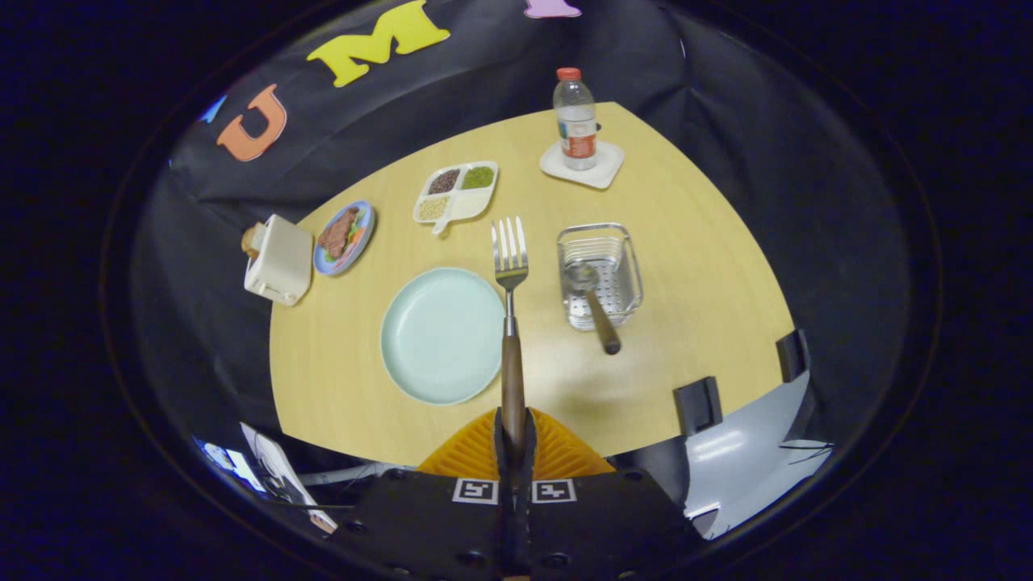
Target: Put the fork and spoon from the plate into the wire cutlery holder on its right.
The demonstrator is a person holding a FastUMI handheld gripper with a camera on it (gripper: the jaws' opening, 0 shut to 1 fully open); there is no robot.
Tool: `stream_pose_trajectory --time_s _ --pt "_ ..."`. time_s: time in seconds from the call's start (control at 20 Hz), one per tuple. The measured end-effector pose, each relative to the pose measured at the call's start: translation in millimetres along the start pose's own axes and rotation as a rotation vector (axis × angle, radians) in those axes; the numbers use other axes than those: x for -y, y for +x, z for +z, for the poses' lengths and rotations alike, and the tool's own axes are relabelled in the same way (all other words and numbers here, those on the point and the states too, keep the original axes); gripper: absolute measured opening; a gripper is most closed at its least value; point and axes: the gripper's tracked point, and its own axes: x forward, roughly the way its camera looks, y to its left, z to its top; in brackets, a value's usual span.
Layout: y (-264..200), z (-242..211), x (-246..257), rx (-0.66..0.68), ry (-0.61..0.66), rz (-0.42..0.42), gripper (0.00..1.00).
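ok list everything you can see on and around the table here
fork: 1, silver with brown handle, held up between the fingers, above the table
spoon: 1, silver with brown handle, lying in the holder
wire cutlery holder: 1, silver, right of the plate
plate: 1, pale green, bare
divided dish: 1, white, holding grains
food plate: 1, blue
toaster: 1, cream, at the table's edge
bottle: 1, clear with red cap, on a white coaster
table: 1, light wood
gripper: 1, shut on the fork's handle

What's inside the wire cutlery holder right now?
The spoon is in the wire cutlery holder, bowl down, handle leaning out over the near rim. The fork is clamped in the gripper. The spoon's bowl hides the basket bottom beneath it.
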Motion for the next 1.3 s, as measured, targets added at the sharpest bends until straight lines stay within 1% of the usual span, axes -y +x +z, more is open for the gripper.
stream_pose_trajectory --time_s 0.1,0.2,0.4,0.55,0.75,1.0,1.3 --pt "-8 10 25 0.007 0.009 -0.019 0.0" --pt "-11 11 49 -0.014 0.011 -0.037 0.0" --pt "-5 0 80 -0.106 -0.026 -0.073 0.01" --pt "1 0 79 -0.14 -0.051 -0.058 0.0" --pt "4 -4 74 -0.194 -0.062 -0.06 0.01" --pt "6 6 73 -0.195 -0.05 -0.065 0.01" --pt "8 6 67 -0.23 -0.055 -0.042 0.01"
